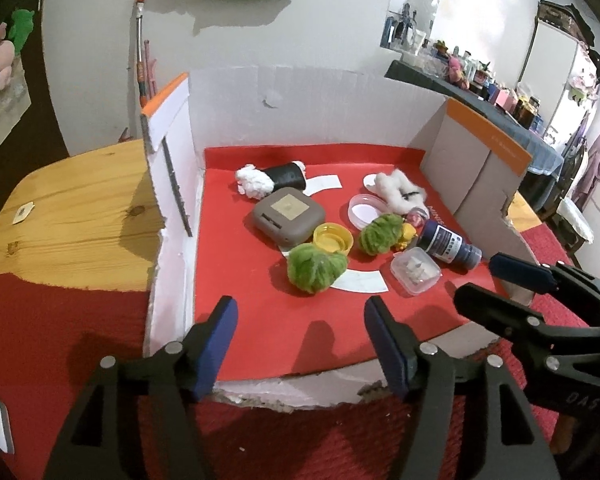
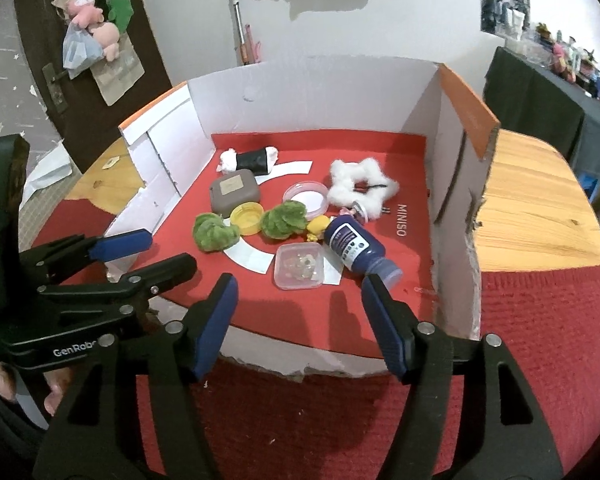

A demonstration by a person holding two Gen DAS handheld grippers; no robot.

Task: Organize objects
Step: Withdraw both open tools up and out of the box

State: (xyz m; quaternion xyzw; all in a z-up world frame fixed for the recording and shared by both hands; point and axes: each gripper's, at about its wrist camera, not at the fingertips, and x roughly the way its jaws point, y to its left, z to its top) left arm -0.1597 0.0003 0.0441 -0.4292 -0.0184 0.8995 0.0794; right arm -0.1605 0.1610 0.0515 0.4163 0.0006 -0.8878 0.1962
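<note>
An open cardboard box (image 1: 300, 112) lined with a red mat (image 1: 256, 280) holds the objects. They are a grey case (image 1: 288, 218), a yellow cap (image 1: 333, 237), two green fluffy scrunchies (image 1: 316, 268) (image 1: 380, 234), a white scrunchie (image 2: 362, 182), a dark blue bottle (image 2: 358, 250) on its side, a clear lidded tub (image 2: 300, 272), a pink round lid (image 2: 306, 198) and a black roll (image 1: 286, 176) with white fluff. My left gripper (image 1: 300, 308) hovers open over the mat's near edge. My right gripper (image 2: 299, 284) stands open just short of the tub and the bottle. Neither holds anything.
The box (image 2: 320, 96) sits on a wooden table (image 2: 532, 208) partly covered by a red cloth (image 2: 540, 320). Its side walls rise left and right, and the front is cut low. A hand (image 2: 4, 388) holds the left gripper (image 2: 170, 252). The right gripper (image 1: 478, 280) shows at the box's right.
</note>
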